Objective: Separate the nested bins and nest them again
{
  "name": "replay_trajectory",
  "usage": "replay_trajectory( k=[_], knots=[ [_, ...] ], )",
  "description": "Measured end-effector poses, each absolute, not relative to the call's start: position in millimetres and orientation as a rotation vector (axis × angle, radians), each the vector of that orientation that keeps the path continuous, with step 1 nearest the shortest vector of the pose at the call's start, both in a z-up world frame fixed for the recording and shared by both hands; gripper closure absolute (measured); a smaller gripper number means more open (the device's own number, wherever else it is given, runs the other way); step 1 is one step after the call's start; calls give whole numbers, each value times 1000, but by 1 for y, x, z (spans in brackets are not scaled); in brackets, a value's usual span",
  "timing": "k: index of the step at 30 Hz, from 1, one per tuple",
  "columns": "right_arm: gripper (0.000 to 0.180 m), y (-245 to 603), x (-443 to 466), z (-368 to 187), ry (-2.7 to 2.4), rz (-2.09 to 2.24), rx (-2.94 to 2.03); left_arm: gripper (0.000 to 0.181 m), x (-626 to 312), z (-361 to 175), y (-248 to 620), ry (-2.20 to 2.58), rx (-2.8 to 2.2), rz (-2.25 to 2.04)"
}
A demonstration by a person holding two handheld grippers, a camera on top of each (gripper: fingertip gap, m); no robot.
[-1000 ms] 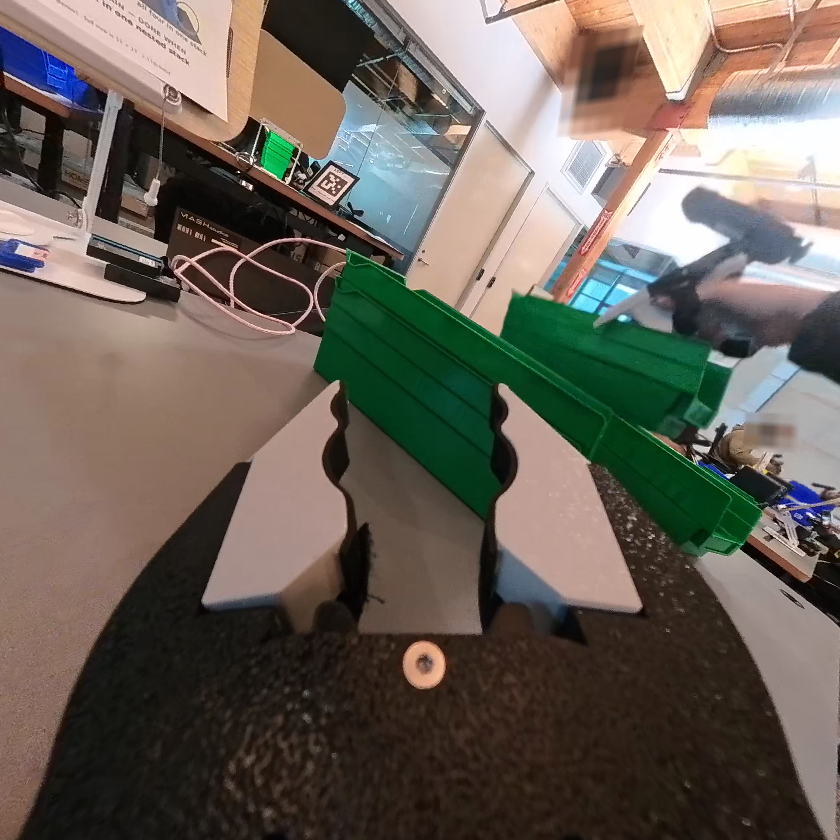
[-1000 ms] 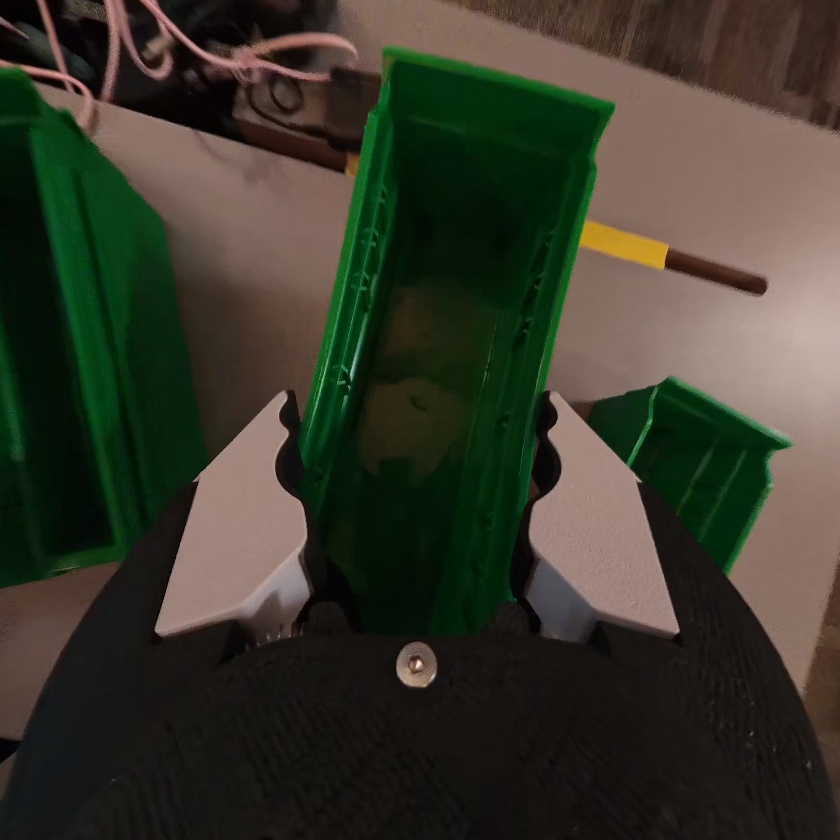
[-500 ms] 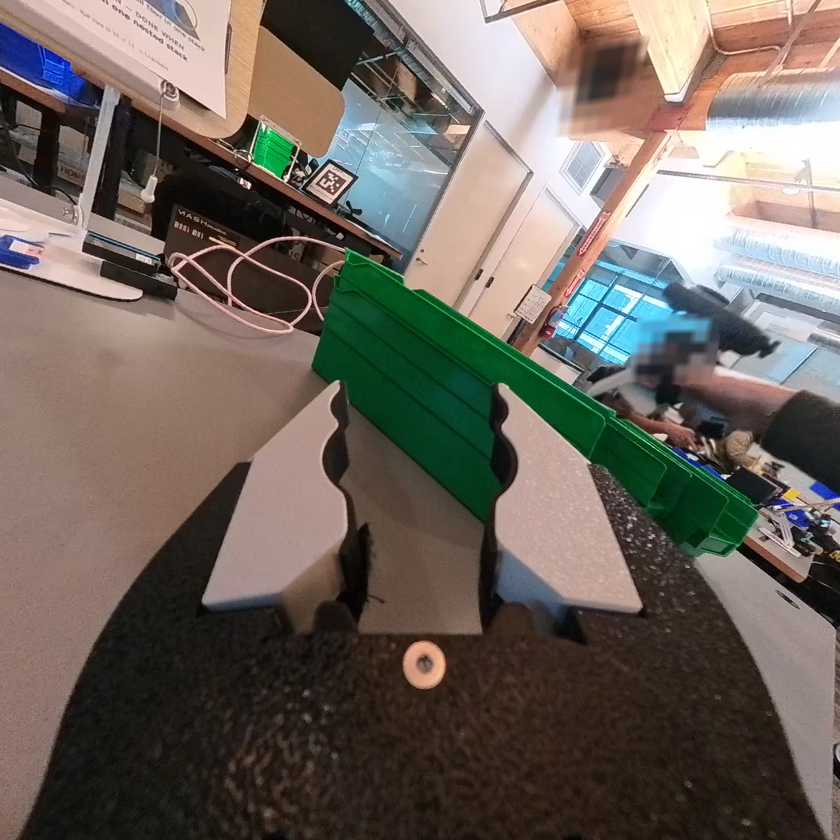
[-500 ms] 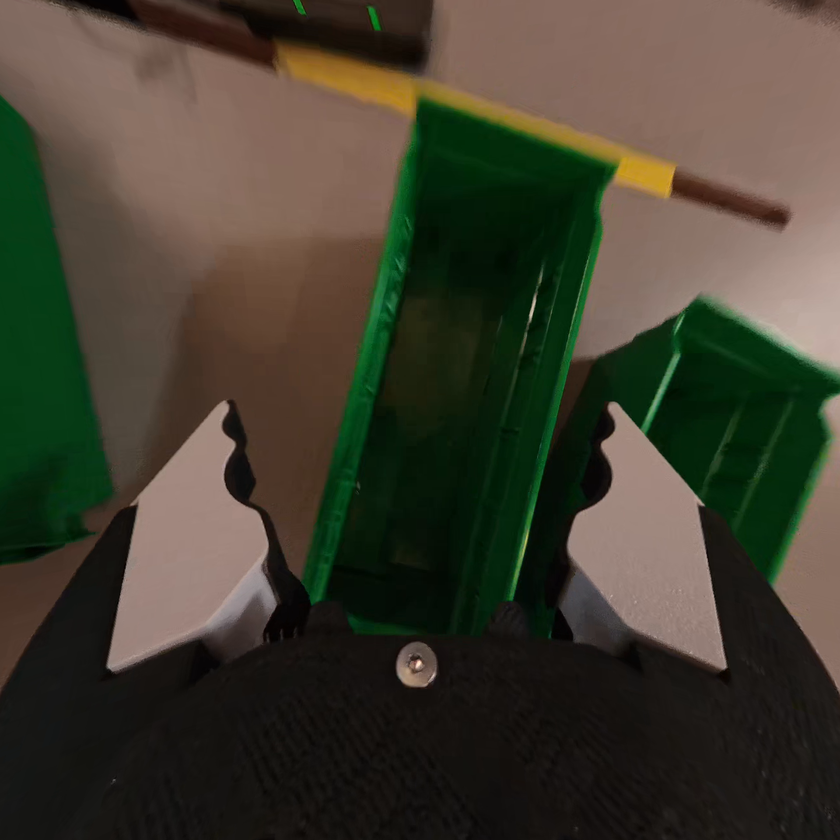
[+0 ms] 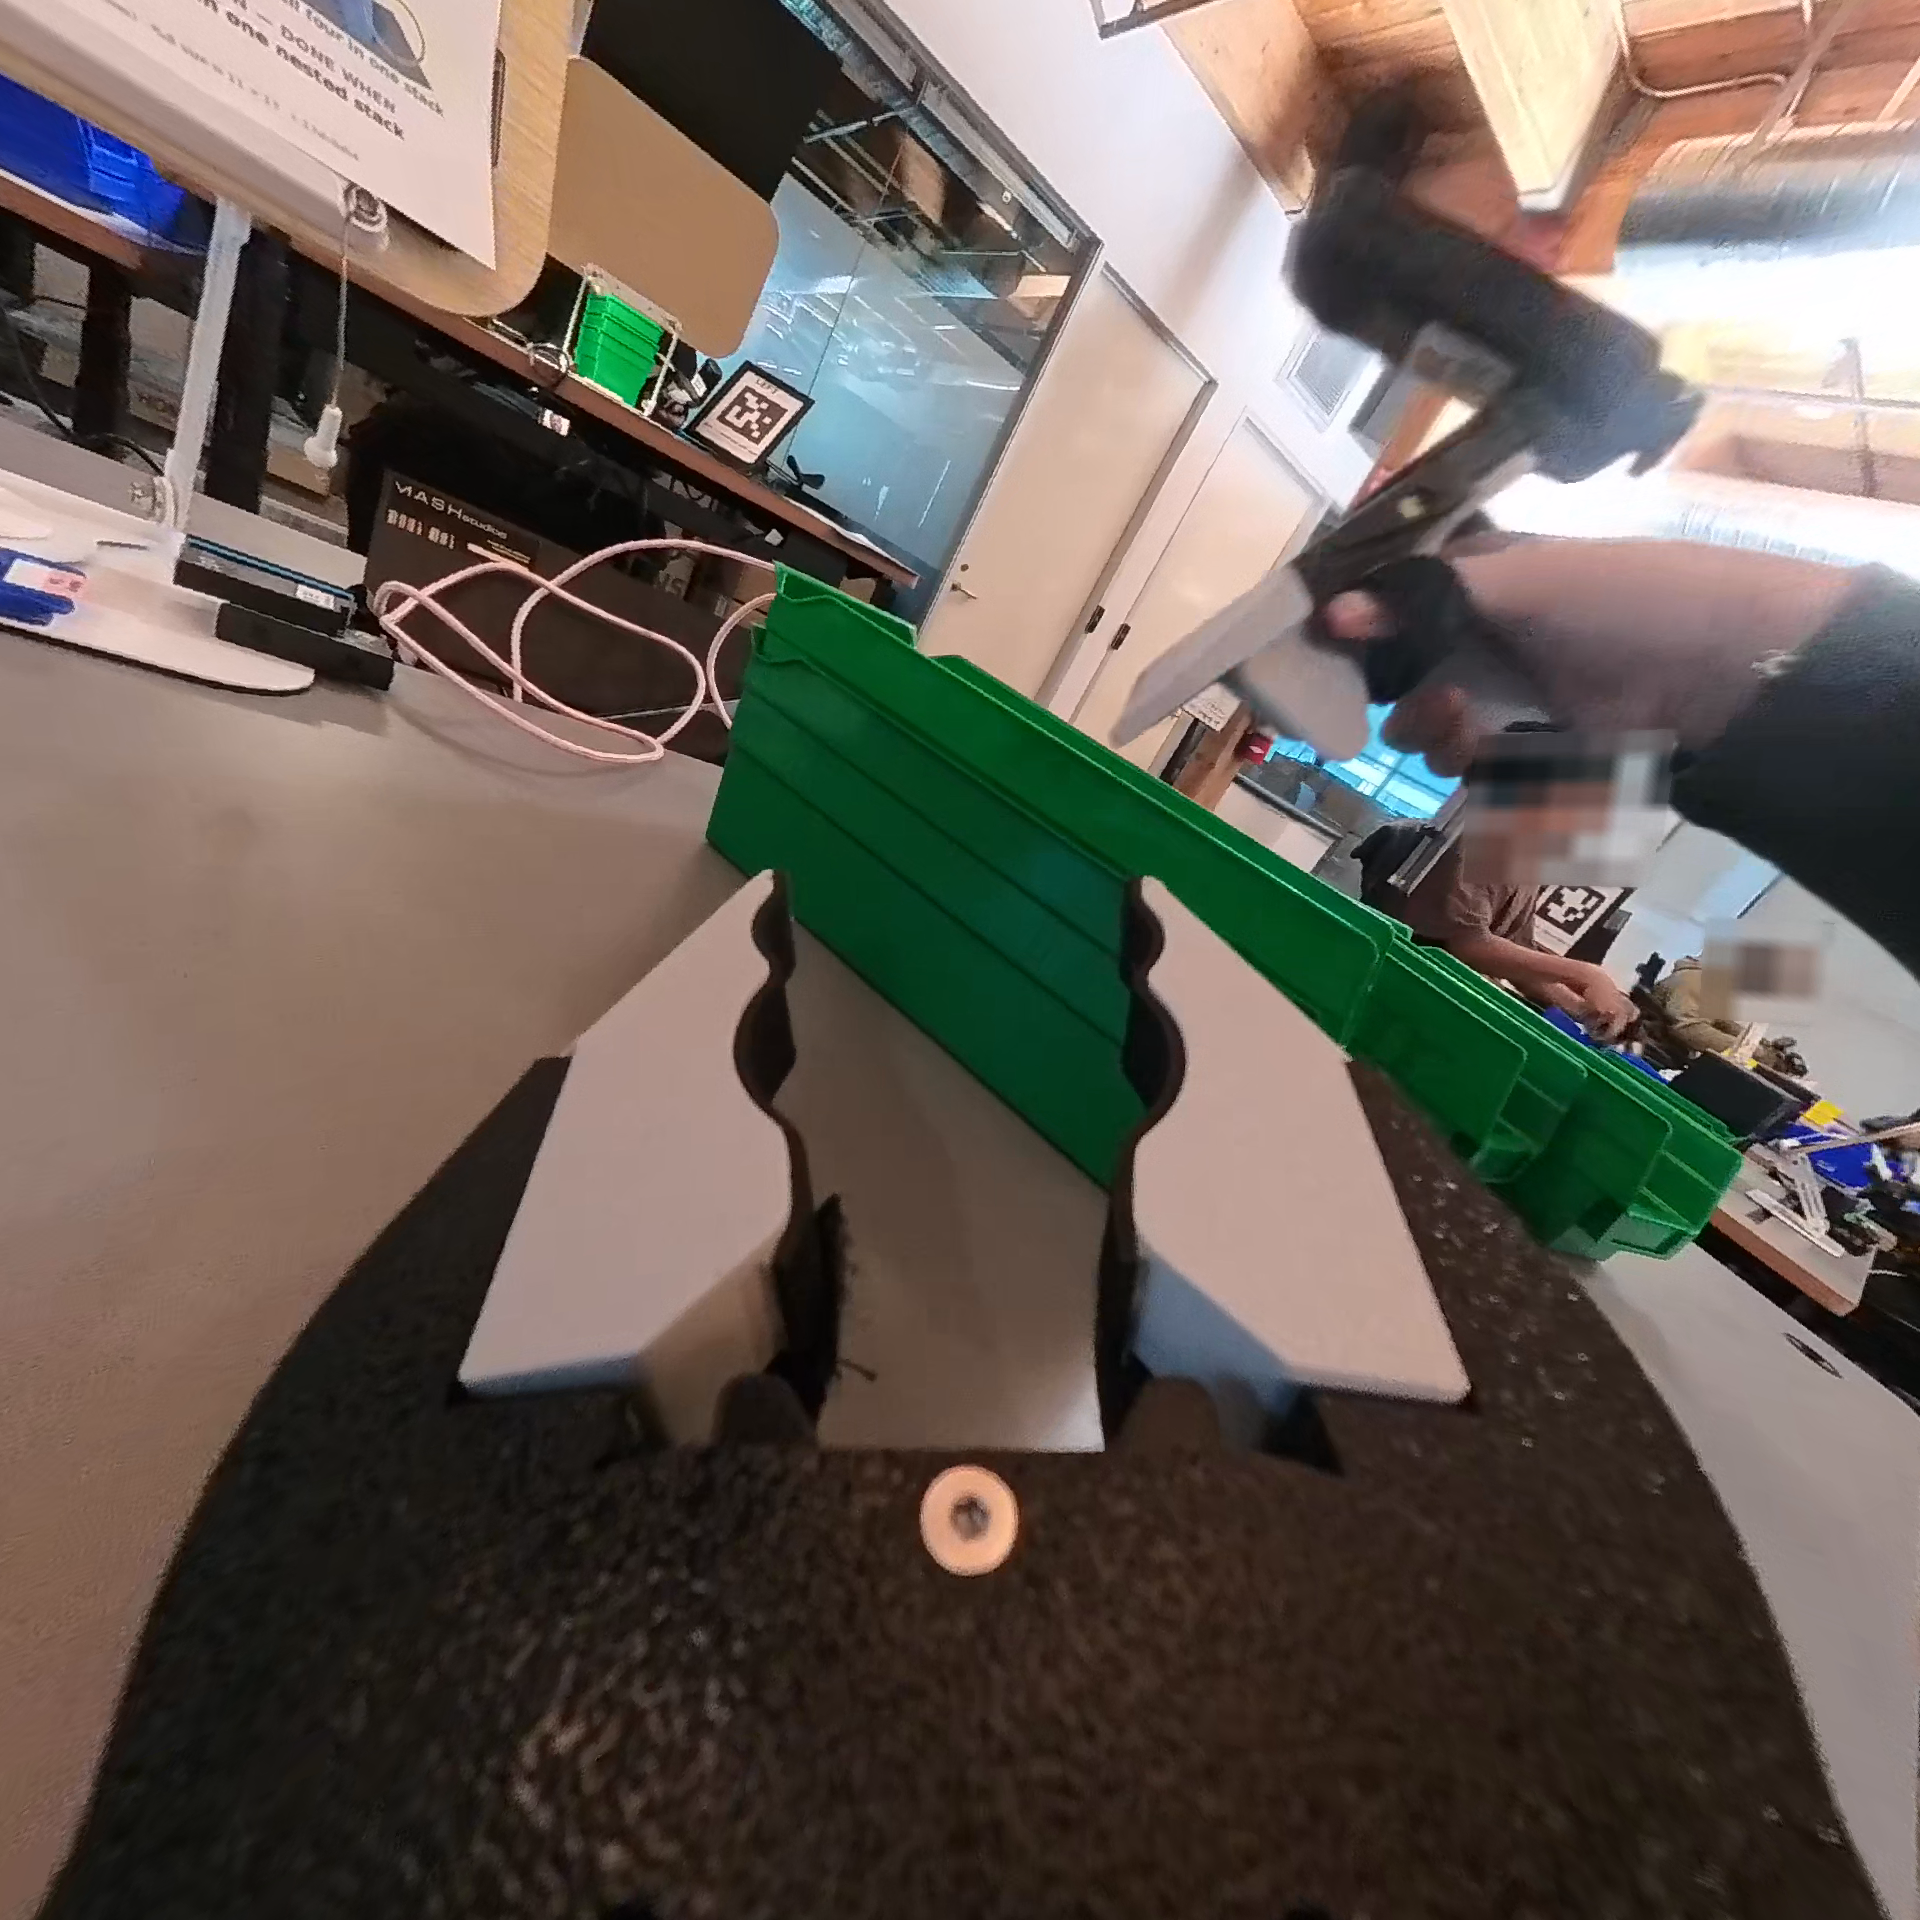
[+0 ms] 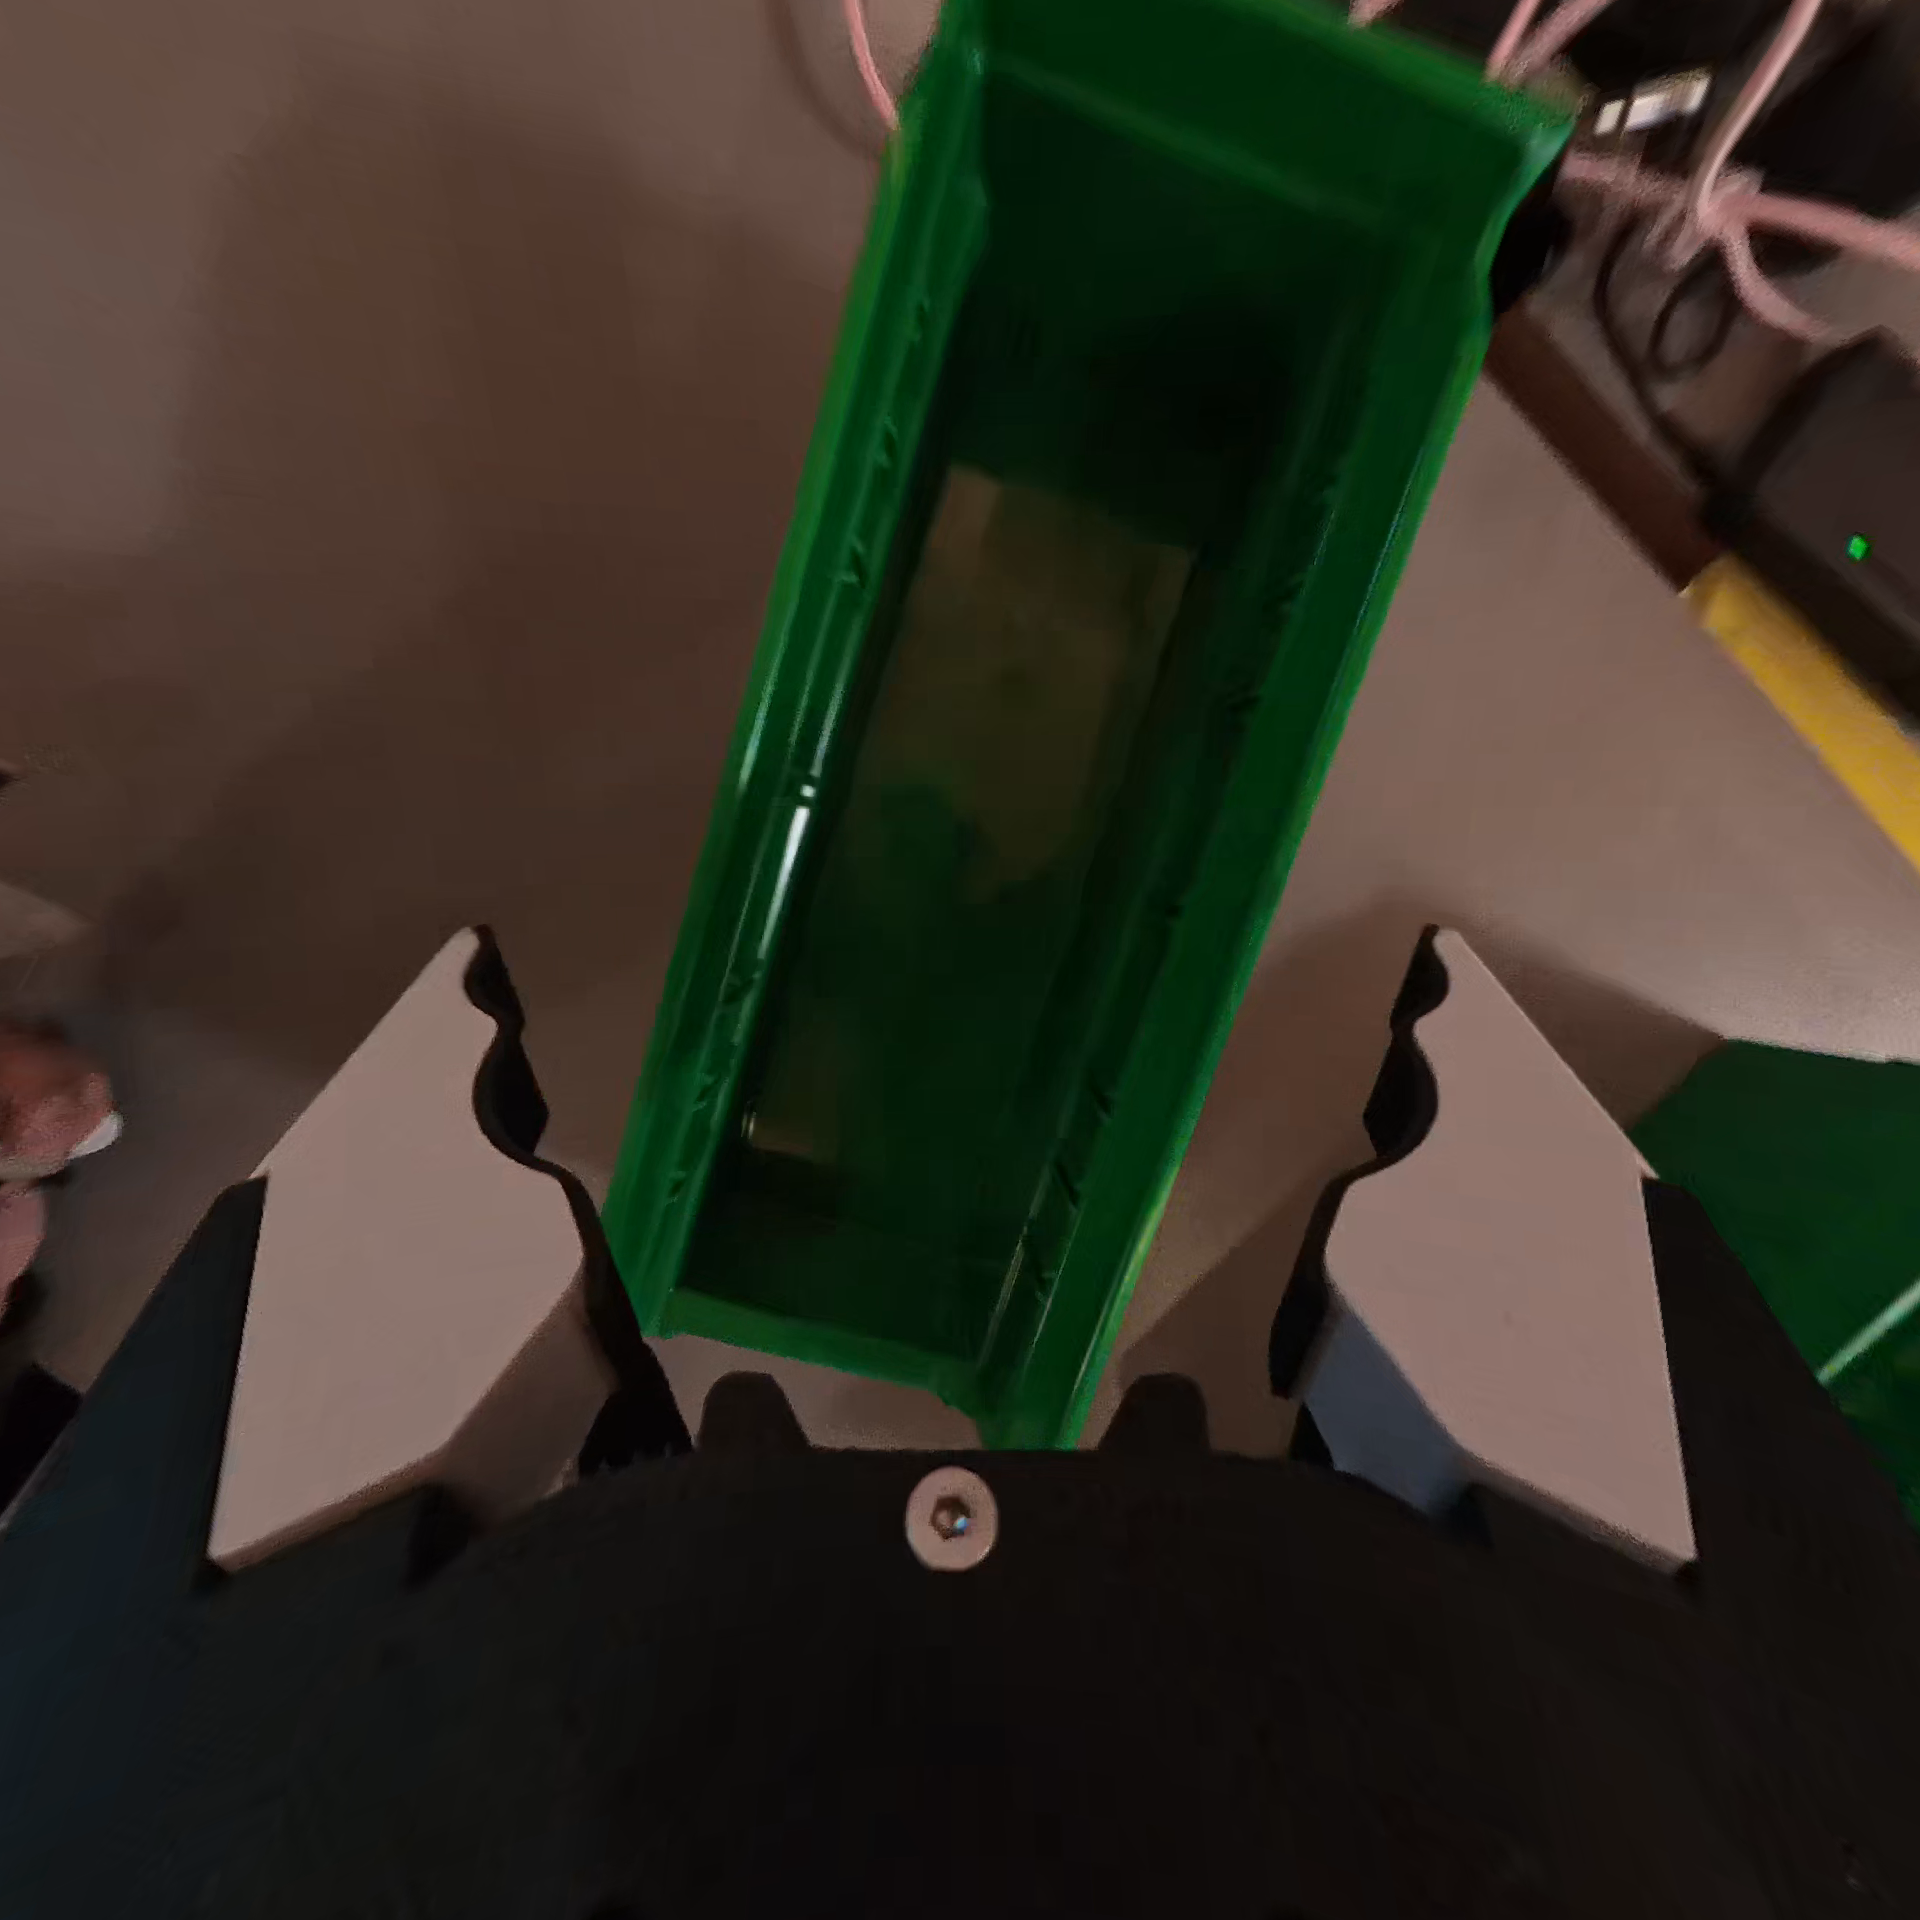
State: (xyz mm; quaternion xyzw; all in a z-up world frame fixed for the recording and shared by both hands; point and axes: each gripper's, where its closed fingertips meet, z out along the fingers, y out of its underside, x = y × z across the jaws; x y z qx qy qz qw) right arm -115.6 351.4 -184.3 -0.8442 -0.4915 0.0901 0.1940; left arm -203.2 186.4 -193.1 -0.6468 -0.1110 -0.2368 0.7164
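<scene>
1. The left gripper is held low over the grey table, and its two grey fingers are seen with a middling gap between them. Nothing is held in that gap; only bare table is seen there.
2. Just past the left gripper's tips, a long green bin is seen lying on the table. It is not touched by the fingers.
3. More green bins are seen at the far right end of that bin, stepped one past the other. How they fit together cannot be told.
4. The right gripper is seen up in the air in the left wrist view, above the green bins, held by a hand. It is blurred there.
5. In the right wrist view, the right gripper is spread wide open. Nothing is gripped by it.
6. A single green bin is seen below, between the wide fingers, with its open top facing the camera. It lies on the table at a slant and is not touched by the fingers.
7. A corner of another green bin is seen at the right edge of that view.
8. A pink cable is seen looped at the far table edge, beside a black box.
</scene>
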Motion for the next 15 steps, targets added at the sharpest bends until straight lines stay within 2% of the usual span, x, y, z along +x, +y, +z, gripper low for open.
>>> replay_trajectory(
  k=[5,11,15],
  knots=[
    [37,354,-105,-220,-1449,-34,-2524,119,-205,-191,185,-247,-1419,-519],
    [71,365,-120,-210,-1370,49,-2541,119,-208,-189,184,-266,-1399,-550],
    [77,356,-129,-204,-1403,73,-2540,119,-210,-189,184,-273,-1393,-557]
  ],
)
